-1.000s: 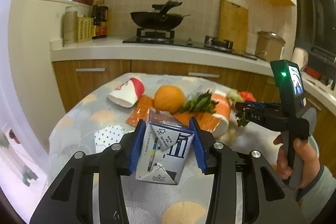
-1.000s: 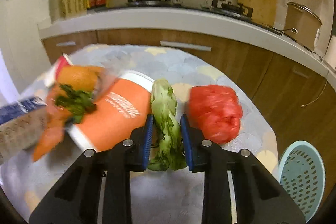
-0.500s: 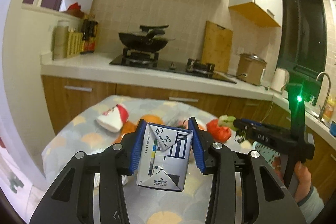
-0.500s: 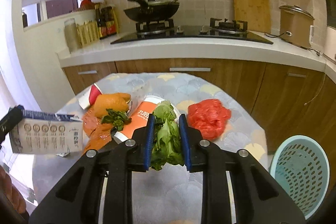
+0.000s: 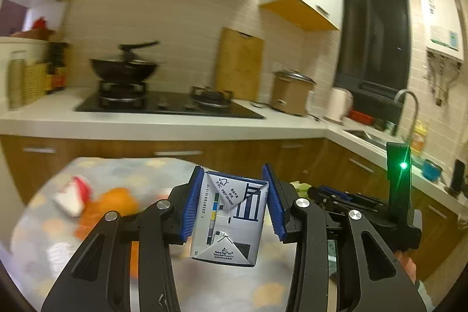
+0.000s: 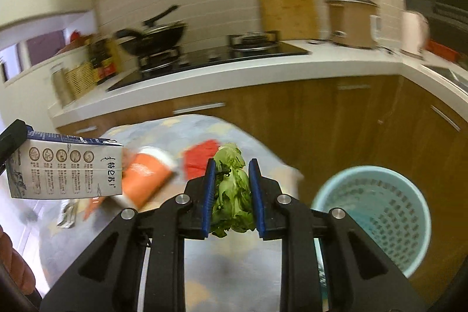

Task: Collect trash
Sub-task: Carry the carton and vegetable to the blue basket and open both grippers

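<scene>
My left gripper (image 5: 232, 203) is shut on a white and blue milk carton (image 5: 229, 217) and holds it in the air above the table; the carton also shows in the right wrist view (image 6: 64, 165) at the far left. My right gripper (image 6: 232, 195) is shut on a bunch of green lettuce leaves (image 6: 232, 189), lifted above the table. A light blue trash basket (image 6: 377, 212) stands on the floor to the lower right of the right gripper. The right gripper also shows in the left wrist view (image 5: 307, 190).
On the patterned round table (image 6: 228, 262) lie an orange paper cup (image 6: 146, 180), a red plastic bag (image 6: 200, 158), a white and red cup (image 5: 73, 195) and an orange (image 5: 117, 199). Brown cabinets and a white counter (image 6: 263, 72) stand behind.
Both grippers have risen and swung to the right with their loads. The trash basket now sits larger and closer in the right wrist view.
</scene>
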Tool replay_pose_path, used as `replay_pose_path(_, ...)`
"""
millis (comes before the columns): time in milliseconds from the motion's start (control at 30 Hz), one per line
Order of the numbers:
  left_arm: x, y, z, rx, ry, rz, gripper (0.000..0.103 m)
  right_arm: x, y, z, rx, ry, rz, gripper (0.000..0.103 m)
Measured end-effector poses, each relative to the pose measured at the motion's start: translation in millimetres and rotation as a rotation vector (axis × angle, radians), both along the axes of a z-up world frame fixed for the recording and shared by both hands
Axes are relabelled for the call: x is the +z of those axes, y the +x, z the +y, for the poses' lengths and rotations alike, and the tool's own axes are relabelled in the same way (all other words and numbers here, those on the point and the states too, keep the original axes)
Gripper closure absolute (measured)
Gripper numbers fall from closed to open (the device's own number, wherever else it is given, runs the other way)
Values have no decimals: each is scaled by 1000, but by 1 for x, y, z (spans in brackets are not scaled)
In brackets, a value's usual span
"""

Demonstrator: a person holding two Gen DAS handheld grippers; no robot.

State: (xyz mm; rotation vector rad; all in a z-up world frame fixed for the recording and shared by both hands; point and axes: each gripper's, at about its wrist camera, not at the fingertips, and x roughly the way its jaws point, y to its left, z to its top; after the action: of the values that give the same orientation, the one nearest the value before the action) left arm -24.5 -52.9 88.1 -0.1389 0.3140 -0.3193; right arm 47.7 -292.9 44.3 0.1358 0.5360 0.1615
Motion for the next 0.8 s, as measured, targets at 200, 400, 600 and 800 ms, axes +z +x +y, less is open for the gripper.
replay_pose_path(200,-13,38,-73,-127,28,42,64,-22,0,-74,-138,50,49,84)
replay_pose_path(400,-41,75,-142,-228,59,104,64,-50,0,-126,-222,71,108,95)
replay_pose_path(600,-80,113,-196,-295,81,206,64,-94,20,-161,-265,102,209,95)
replay_pose_path(800,-126,145,-246,-366,130,340,63,-119,18,-182,-302,129,260,95)
